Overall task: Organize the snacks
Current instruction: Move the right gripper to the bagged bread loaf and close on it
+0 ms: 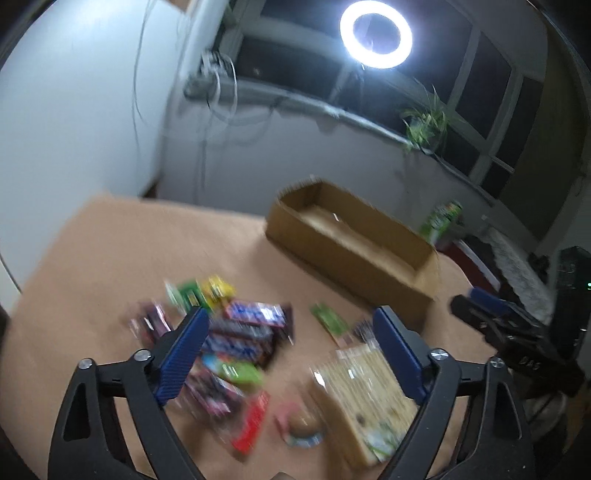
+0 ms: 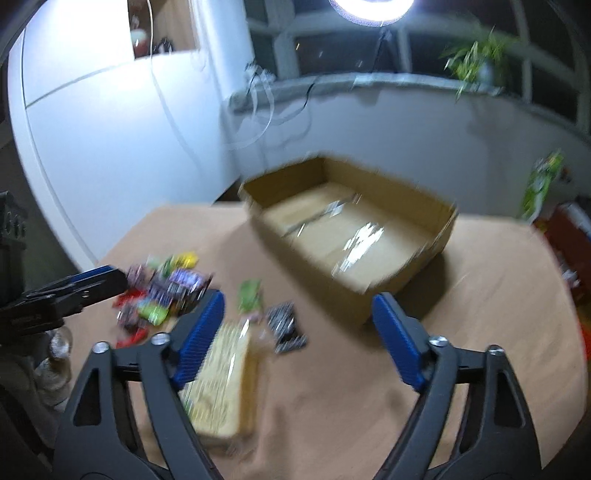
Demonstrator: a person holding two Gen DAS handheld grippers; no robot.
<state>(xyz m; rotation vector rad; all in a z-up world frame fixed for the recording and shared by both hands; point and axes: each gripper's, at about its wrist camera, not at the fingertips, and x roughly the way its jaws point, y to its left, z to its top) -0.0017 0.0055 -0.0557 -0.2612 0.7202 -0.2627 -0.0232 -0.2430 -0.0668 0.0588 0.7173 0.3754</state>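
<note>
A blurred heap of small colourful snack packets [image 1: 240,332] lies on the tan table [image 1: 110,258]. My left gripper [image 1: 291,312] hovers over it, open, nothing between its blue pads. To the right lie a green packet [image 1: 328,321] and a flat beige box [image 1: 365,391]. An open cardboard box [image 1: 332,251] stands behind, with nothing in it. In the right wrist view my right gripper [image 2: 299,297] is open above the table, in front of the cardboard box [image 2: 314,280]. The beige box [image 2: 225,369], green packet [image 2: 250,293], a black-and-white packet [image 2: 286,325] and the heap [image 2: 170,291] lie to its left.
Each gripper shows in the other's view: the right gripper [image 1: 476,301] at the right, the left gripper [image 2: 110,277] at the left. A ring light [image 1: 376,34] and a plant [image 1: 424,122] are by the window. A green carton [image 2: 539,184] stands beyond the table's right edge.
</note>
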